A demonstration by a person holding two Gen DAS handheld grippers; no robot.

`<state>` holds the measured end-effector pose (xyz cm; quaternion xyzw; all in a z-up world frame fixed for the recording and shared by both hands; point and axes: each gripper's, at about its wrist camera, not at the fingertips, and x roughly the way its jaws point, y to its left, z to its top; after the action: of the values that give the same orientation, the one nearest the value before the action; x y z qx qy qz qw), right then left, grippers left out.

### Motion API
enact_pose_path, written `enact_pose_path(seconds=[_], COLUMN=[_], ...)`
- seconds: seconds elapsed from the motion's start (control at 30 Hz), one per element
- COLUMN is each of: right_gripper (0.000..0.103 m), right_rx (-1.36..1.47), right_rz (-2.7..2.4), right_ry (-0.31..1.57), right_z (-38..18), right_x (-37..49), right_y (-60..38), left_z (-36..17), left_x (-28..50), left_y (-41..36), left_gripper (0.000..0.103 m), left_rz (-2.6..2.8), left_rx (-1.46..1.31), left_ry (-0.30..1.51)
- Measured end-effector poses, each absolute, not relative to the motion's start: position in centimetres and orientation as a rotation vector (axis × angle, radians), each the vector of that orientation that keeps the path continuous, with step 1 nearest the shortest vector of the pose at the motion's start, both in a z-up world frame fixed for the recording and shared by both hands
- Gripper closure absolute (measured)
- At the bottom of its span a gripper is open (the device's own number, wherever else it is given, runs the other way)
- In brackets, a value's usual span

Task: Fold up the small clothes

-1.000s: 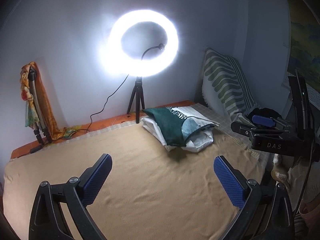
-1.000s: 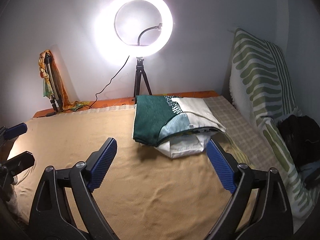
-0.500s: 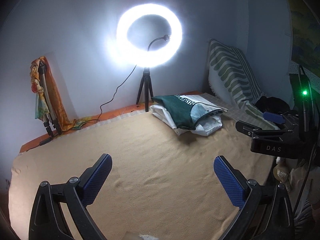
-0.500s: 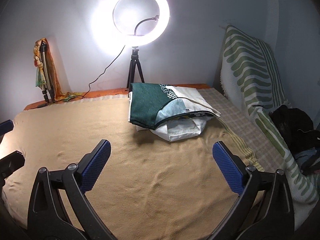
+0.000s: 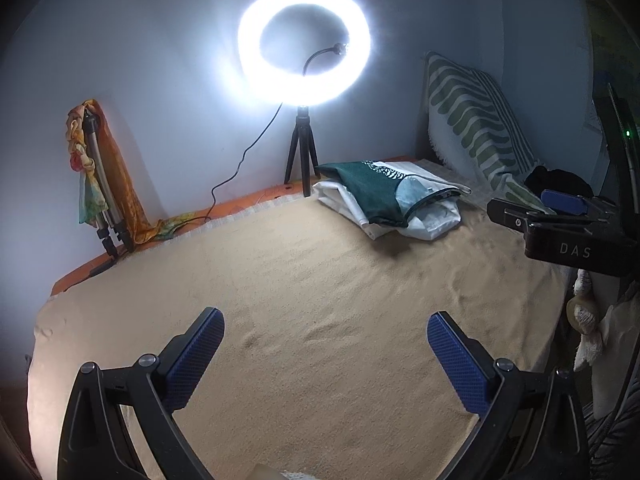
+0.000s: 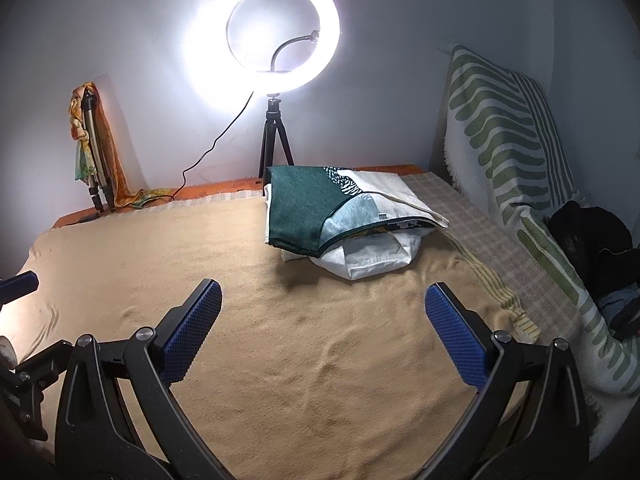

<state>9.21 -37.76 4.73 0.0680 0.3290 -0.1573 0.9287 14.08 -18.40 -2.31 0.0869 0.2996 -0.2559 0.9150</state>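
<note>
**Both grippers wide apart above the blanket, folded clothes at the far side**

A tan blanket [image 6: 320, 360] covers the whole work surface and fills most of both wrist views. Along its right edge a green-and-white striped throw [image 6: 508, 136] leans against the wall. A lit ring light [image 6: 264, 36] on a small black tripod stands at the back wall, behind the clothes. The stack of folded clothes [image 6: 340, 216], dark green piece on top and white ones beneath, lies on the blanket's far side, just in front of the tripod and well apart from both grippers. A folded tripod draped with an orange scarf [image 5: 100, 176] leans in the far left corner. The left gripper [image 5: 324, 354] hangs over bare blanket with its blue pads spread wide, gripping nothing. The right gripper [image 6: 322, 330] is likewise spread wide and empty, nearer the clothes.
</note>
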Motion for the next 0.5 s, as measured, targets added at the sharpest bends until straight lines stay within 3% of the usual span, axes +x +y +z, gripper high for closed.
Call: enact_pose_path(seconds=[0.5], right_gripper=[0.000], right_rx=[0.167], right_rz=[-0.305], right_ry=[0.676], right_z=[4.84], right_x=[9.46], right_y=[-37.69], left_z=[-2.16], left_x=[13.98], left_y=[-18.26], left_gripper=[0.000], left_rz=[-0.521], left_rx=[0.182], left_ry=[0.611])
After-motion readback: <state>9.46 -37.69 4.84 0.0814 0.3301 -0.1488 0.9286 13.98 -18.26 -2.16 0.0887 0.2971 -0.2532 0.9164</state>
